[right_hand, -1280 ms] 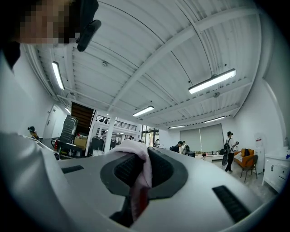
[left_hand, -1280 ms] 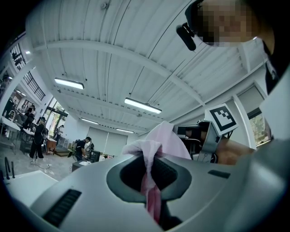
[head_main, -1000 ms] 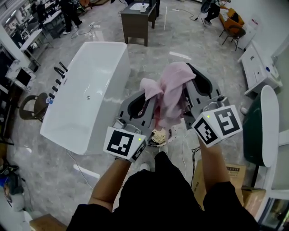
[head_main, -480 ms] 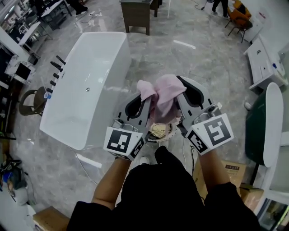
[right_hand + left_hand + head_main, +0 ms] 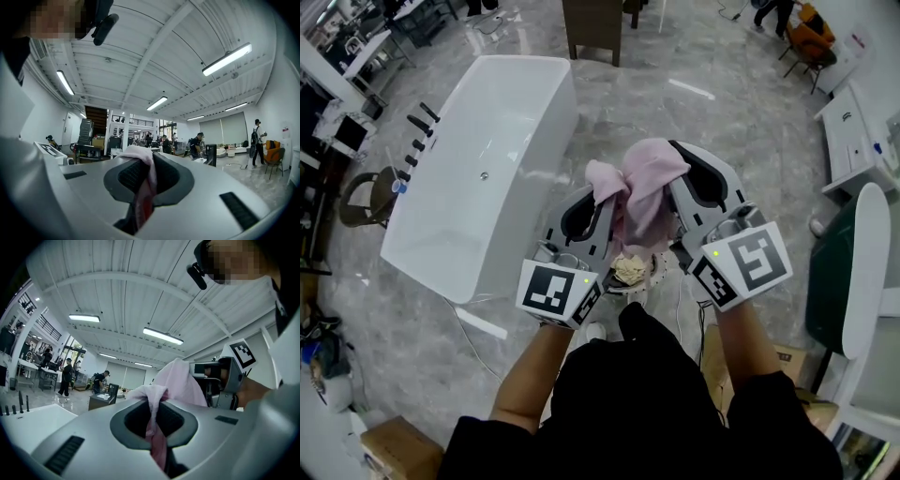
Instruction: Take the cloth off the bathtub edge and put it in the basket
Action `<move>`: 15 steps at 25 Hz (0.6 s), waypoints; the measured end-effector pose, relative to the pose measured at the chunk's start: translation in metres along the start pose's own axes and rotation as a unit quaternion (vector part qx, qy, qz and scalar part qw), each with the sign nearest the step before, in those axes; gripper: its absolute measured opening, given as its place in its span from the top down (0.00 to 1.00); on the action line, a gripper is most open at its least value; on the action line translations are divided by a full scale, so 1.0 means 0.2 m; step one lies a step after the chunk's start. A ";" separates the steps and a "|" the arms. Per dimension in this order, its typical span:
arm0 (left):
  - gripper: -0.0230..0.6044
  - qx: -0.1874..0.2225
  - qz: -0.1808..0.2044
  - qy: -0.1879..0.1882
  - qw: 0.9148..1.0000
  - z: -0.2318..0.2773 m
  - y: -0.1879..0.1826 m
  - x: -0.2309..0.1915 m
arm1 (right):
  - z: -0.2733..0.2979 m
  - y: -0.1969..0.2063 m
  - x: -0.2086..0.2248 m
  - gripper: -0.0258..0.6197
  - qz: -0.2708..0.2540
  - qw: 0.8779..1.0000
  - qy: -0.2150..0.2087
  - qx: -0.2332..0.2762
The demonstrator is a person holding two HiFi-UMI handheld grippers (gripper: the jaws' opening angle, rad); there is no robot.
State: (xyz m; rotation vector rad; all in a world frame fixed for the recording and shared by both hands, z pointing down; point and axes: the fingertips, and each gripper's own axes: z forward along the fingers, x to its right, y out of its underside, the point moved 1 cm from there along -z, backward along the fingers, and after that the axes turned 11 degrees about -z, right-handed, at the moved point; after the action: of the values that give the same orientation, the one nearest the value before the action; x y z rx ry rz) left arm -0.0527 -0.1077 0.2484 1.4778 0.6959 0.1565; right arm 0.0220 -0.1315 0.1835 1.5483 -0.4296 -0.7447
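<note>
The left claw and right claw each pinch the pink cloth above the basket.

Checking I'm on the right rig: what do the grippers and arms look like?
Left gripper and right gripper: grey tongs with black ribbed insides, each with a white cube of black square markers and a green light. Black top, bare forearms.
</note>
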 end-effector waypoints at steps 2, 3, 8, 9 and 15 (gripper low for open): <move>0.92 0.008 0.004 -0.001 1.000 0.01 -0.04 0.00 | 0.03 -0.05 0.02 0.89 -0.006 1.000 -0.003 0.009; 0.92 0.012 0.006 -0.001 1.000 0.02 -0.06 0.01 | 0.04 -0.08 0.03 0.89 -0.008 1.000 -0.004 0.013; 0.92 0.036 0.017 -0.003 0.999 0.05 -0.18 0.02 | 0.09 -0.21 0.06 0.89 -0.015 0.999 -0.008 0.038; 0.92 0.041 0.019 -0.003 0.999 0.05 -0.21 0.02 | 0.11 -0.24 0.06 0.89 -0.018 0.999 -0.010 0.043; 0.92 0.062 0.030 -0.002 0.998 0.08 -0.35 0.02 | 0.14 -0.37 0.08 0.89 -0.026 0.998 -0.007 0.064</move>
State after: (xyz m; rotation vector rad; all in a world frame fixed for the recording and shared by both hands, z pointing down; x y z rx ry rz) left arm -0.0628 -0.1268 0.1802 1.6191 0.6672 0.1588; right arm 0.0027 -0.1537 0.1073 1.6797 -0.4568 -0.7817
